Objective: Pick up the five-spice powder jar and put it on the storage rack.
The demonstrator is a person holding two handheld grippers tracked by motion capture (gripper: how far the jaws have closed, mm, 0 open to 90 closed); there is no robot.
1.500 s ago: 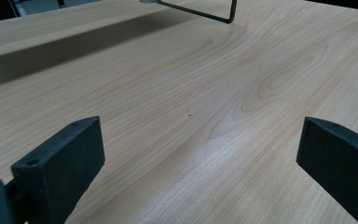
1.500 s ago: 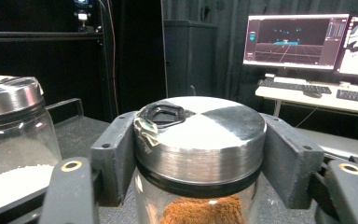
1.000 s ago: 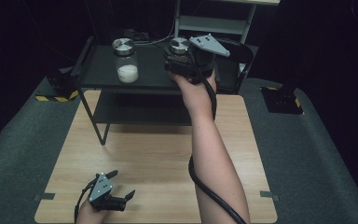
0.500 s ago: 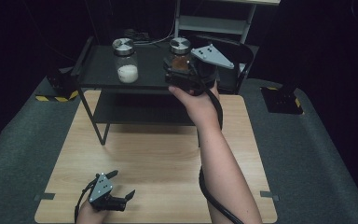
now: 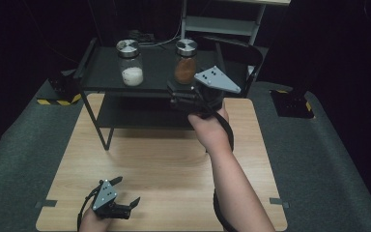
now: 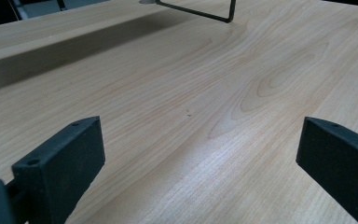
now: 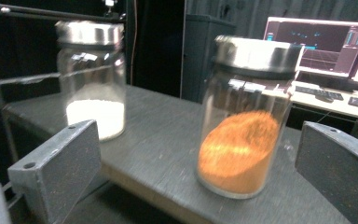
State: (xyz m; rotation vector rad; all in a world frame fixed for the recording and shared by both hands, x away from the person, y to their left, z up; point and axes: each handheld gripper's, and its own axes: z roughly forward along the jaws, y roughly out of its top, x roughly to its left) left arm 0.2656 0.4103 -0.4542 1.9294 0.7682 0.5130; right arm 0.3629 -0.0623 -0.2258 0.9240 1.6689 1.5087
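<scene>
Right tool point(image 7: 198, 172), jaws wide apart and empty, faces glass jar of orange powder point(image 7: 244, 116) on black metal shelf point(image 7: 168, 135); left tool point(image 6: 200, 163) gapes over wooden counter point(image 6: 177, 93).

Right gripper point(image 5: 179, 99) extended forward, jaws apart; left gripper point(image 5: 125, 193) low, jaws apart.

- Jar of orange powder point(image 7: 244, 116): clear glossy glass, brushed metal lid.
- Jar of white powder point(image 7: 92, 77): the same.
- Shelf point(image 7: 168, 121): matt dark, scuffed.
- Surface point(image 6: 182, 102): smooth pale wood grain.
- Fingers point(image 7: 56, 163): matt black plastic.

Shelf point(image 5: 154, 82) top free between white-powder jar point(image 5: 129, 63) and orange-powder jar point(image 5: 186, 62); tabletop point(image 5: 164, 159) open
</scene>
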